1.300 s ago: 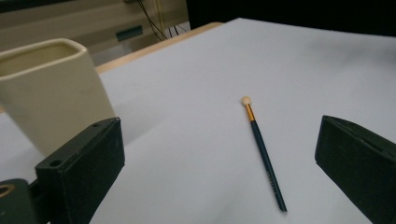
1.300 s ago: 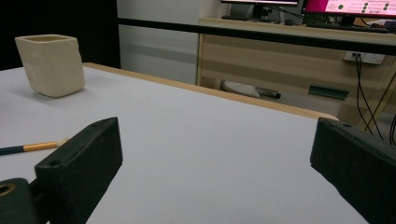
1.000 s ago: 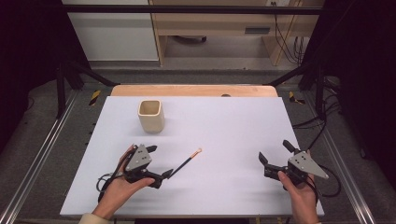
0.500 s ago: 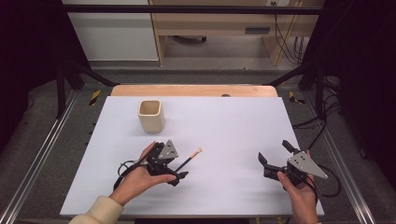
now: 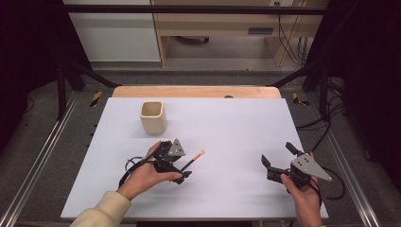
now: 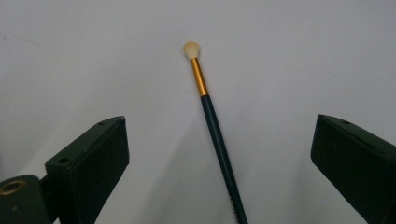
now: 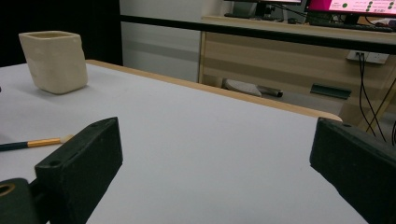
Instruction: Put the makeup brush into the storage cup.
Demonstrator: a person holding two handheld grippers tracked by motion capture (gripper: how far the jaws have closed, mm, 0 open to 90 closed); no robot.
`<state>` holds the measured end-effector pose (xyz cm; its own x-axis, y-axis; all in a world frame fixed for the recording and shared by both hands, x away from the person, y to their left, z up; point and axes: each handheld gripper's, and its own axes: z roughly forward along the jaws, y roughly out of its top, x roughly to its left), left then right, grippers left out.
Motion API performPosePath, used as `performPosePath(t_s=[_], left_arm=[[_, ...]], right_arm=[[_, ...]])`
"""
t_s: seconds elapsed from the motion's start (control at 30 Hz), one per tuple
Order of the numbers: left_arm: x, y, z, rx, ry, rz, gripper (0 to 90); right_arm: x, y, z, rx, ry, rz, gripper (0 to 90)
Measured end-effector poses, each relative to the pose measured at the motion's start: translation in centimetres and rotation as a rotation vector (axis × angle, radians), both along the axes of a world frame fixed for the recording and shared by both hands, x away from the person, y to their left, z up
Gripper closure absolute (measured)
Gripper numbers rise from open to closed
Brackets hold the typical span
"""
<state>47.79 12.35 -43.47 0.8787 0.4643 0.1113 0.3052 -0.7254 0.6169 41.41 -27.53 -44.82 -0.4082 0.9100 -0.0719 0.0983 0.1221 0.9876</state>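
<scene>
The left gripper (image 5: 176,163) sits at about 7 o'clock on the tabletop (image 5: 227,118), gripped from behind by the left hand (image 5: 146,175), whose forearm in a pale sleeve (image 5: 101,213) comes in from 7 o'clock. It tips down toward the surface, its jaws spread wide and pointing toward 2 o'clock. The right gripper (image 5: 279,161) lies at about 4 o'clock, held low by the right hand (image 5: 302,198), its jaws also wide apart and aimed toward 10 o'clock.
</scene>
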Motion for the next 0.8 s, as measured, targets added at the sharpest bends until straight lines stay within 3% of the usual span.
performPosePath(t_s=[0.2,0.57,0.8], left_arm=[[0.7,-0.5,-0.1,0.022,0.005,0.001,3.9],[1.9,-1.9,-0.6,0.085,0.051,-0.01,4.2],[2.2,-2.5,-0.7,0.09,0.067,0.014,4.3]], right_arm=[[0.1,0.1,-0.1,-0.004,0.002,0.004,2.9],[0.1,0.2,-0.1,-0.01,0.011,0.01,2.9],[0.1,0.2,-0.1,-0.009,0.009,0.014,3.0]])
